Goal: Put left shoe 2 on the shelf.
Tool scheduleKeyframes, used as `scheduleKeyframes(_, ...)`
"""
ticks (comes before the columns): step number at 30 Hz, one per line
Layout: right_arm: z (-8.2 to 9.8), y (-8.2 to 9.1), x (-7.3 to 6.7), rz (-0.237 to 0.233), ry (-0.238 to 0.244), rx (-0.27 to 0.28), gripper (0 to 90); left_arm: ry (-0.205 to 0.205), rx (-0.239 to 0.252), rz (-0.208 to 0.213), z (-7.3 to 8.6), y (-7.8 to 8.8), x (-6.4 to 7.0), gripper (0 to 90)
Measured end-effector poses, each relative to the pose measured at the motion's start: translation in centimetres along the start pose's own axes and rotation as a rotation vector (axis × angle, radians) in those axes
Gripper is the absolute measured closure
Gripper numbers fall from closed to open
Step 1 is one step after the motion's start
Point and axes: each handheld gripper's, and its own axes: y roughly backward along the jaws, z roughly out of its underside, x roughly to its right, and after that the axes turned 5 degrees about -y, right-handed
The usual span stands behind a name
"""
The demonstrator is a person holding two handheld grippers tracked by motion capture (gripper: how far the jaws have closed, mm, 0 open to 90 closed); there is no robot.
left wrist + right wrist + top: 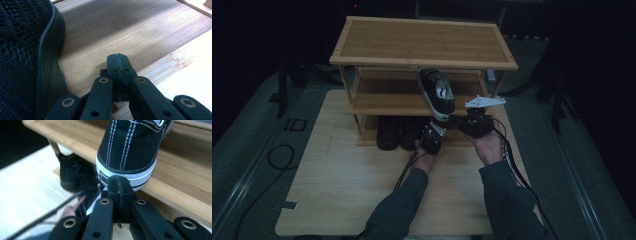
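My right claw (118, 182), closed and empty, presses the heel of the black canvas sneaker with white sole (437, 92) half-seated on the three-tier bamboo shoe rack's (422, 40) middle shelf; pushing it fully in remains; my left claw (118, 62) rests closed at the rack's bottom shelf beside a black mesh shoe (22, 57).

The left gripper (118, 60) has its black jaws pressed together with nothing between them, low over a wooden shelf board (130, 32). A black shoe (27, 57) (mesh upper, rubber edge) stands just beside it.
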Motion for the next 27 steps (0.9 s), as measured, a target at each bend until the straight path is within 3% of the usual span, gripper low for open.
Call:
scheduleKeyframes(1, -0.1, -0.2, 0.1, -0.016, -0.012, 0.0, 90.0, 0.0, -0.001, -0.001, 0.0, 0.0, 0.0, 90.0)
scheduleKeyframes(3, -0.3, -0.7, 0.0, 0.014, 0.003, 0.002, 90.0, -0.002, -0.003, -0.003, 0.0, 0.0, 0.0, 90.0)
scheduleKeyframes(19, -1.6, -3.2, -0.9, -0.058, 0.0, 0.0, 90.0, -0.004, -0.004, -0.003, 0.0, 0.0, 0.0, 90.0)
scheduleKeyframes(27, -2.3, -4.0, -1.5, -0.085, 0.025, -0.022, 90.0, -0.003, -0.003, -0.005, 0.0, 0.0, 0.0, 90.0)
